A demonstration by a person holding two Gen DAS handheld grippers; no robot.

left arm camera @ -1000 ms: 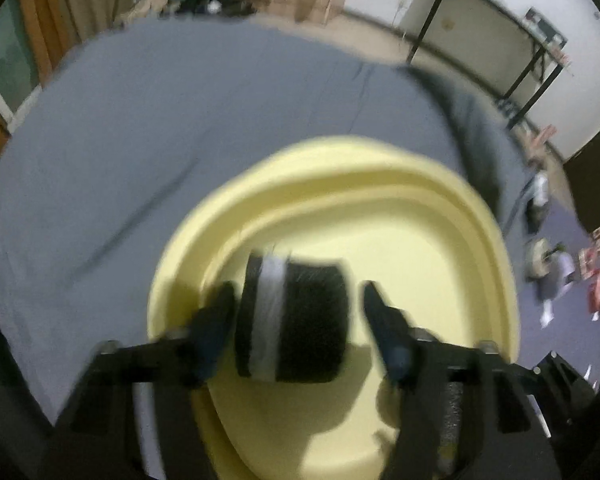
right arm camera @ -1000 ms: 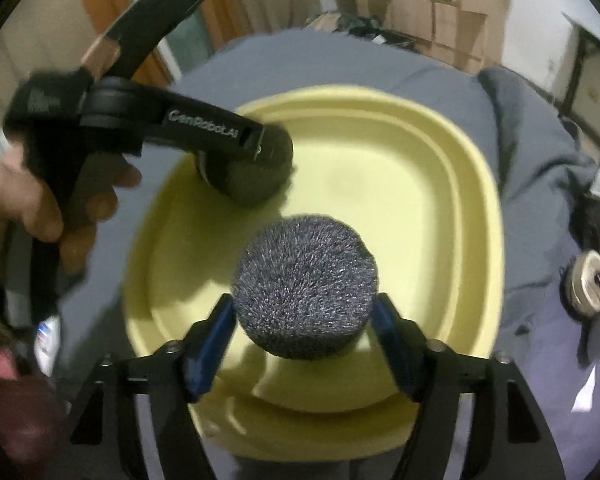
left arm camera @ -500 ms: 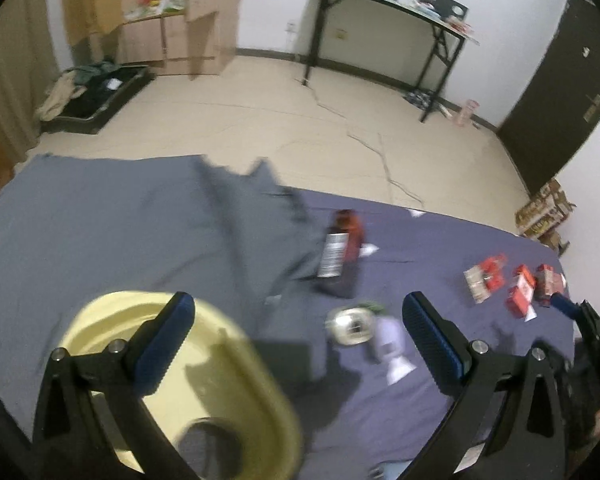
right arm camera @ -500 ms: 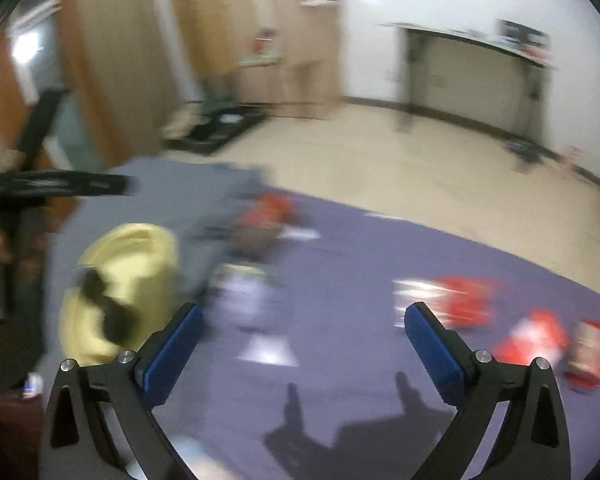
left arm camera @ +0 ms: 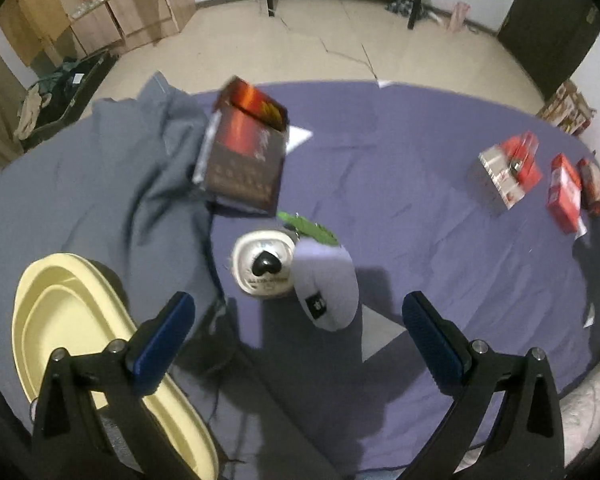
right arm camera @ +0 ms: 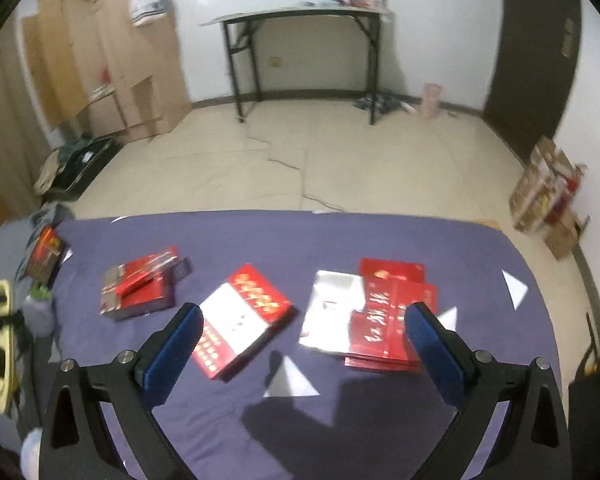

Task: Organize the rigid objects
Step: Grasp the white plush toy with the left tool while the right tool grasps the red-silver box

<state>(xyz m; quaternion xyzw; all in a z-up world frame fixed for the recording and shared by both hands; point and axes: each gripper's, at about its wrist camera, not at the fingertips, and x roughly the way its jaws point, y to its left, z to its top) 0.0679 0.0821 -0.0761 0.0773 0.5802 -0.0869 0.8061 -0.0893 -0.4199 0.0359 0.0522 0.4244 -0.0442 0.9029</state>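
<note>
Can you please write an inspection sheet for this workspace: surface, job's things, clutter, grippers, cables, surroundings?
Surface: purple cloth, grey cloth bunched at one end.
Job's things: yellow tray; dark box; white jar; red boxes.
Clutter: white paper scraps; green wrapper.
Grippers: left gripper and right gripper open, nothing between the jaws.
Cables: one on the floor.
Surroundings: black table, cardboard boxes, dark door.
</note>
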